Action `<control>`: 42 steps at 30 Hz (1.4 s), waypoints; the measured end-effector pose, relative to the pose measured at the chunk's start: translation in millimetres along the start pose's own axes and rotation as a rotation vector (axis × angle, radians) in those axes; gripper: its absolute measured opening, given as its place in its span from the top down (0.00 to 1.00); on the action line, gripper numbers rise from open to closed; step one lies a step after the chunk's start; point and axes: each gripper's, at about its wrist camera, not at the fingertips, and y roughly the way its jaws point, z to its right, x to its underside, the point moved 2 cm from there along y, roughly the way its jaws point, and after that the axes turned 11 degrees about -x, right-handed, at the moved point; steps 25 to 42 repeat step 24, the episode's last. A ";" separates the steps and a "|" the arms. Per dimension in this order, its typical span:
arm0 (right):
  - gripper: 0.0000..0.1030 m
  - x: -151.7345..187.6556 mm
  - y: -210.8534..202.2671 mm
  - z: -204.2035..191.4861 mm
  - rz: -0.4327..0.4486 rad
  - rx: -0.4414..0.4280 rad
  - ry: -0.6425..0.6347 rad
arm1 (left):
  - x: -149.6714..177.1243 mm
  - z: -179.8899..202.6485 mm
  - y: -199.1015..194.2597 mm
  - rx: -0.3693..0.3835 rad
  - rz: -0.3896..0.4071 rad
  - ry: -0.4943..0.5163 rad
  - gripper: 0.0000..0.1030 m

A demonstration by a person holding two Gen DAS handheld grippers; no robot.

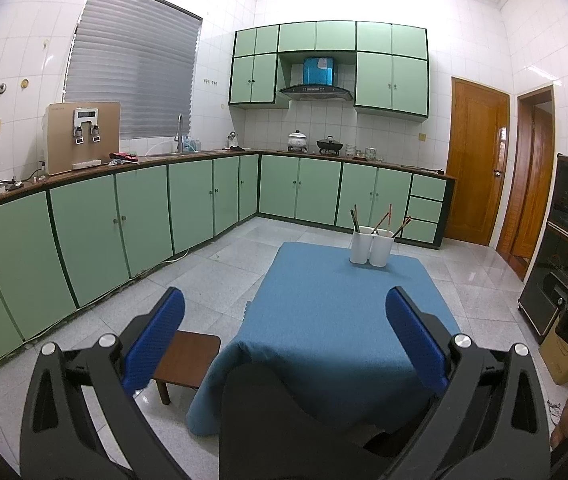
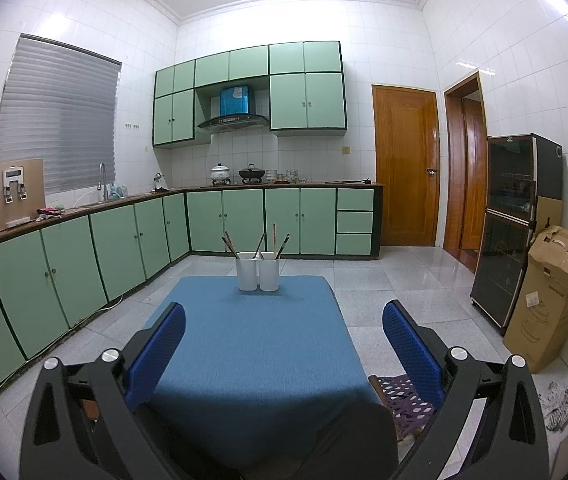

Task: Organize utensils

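Our left gripper (image 1: 284, 320) & right gripper (image 2: 284, 332) hung wide, holding nothing. Chopsticks (image 2: 259, 245) stood in two white cups (image 2: 258, 272) at the table's (image 2: 244, 340) far end; prob light, stiff, slippery. We'd pinch mid-shaft.

Chopsticks (image 2: 259, 245) upright in white holders (image 2: 258, 271)

Ahead of the claw, white tiled walls (image 2: 483, 48) enclose a kitchen with a pale grey tiled floor (image 2: 383, 280). Green base cabinets (image 1: 140, 216) run along the left and far sides under a dark countertop (image 1: 84, 170), with green wall cabinets (image 2: 303, 96) above. A shuttered window (image 1: 132, 64) sits upper left. 2 wooden doors (image 2: 403, 168) stand to the right.
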 end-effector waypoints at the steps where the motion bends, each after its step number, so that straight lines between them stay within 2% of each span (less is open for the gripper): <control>1: 0.06 0.1 -0.1 -0.3 -0.001 0.000 0.000 | 0.0 0.1 -0.6 -0.001 0.001 0.000 0.05; 42: 0.06 0.3 0.9 -1.4 0.000 -0.001 -0.001 | 2.6 2.4 -0.8 -0.006 0.000 -0.008 0.05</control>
